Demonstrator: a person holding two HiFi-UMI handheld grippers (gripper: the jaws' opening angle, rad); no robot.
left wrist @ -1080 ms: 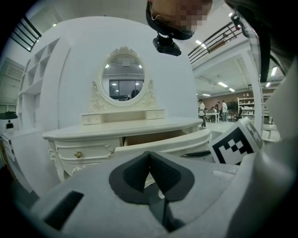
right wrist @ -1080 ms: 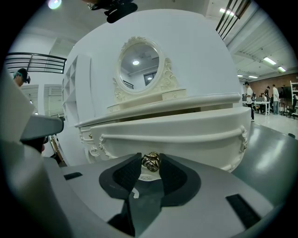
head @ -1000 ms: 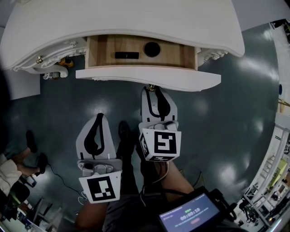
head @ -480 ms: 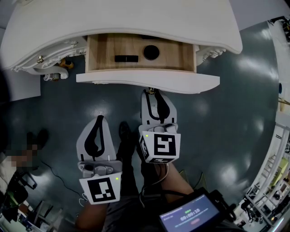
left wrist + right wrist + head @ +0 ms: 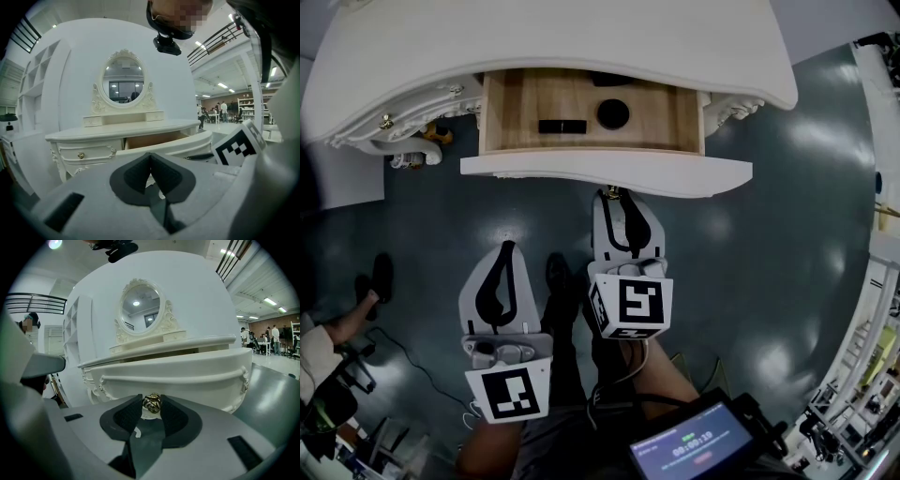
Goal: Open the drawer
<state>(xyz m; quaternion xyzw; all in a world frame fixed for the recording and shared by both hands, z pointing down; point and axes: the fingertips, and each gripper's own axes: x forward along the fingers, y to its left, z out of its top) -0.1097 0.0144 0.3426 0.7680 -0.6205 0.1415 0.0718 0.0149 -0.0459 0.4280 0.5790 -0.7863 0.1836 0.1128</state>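
wood-lined drawer [image 5: 661, 122] has crept a touch further out from under the white worktop [image 5: 562, 37], so it's all but open. right hand-held gripper [image 5: 151, 405] still pinches its one brass knob [image 5: 152, 402]. left hand-held gripper [image 5: 150, 159] hangs back, jaws together, empty. inside: one black bar [image 5: 562, 127], one round black thing [image 5: 613, 113].

White dressing table [image 5: 553, 56] on glossy grey floor [image 5: 769, 281], open drawer [image 5: 661, 120] holding black bar [image 5: 562, 127], round black object [image 5: 613, 113]
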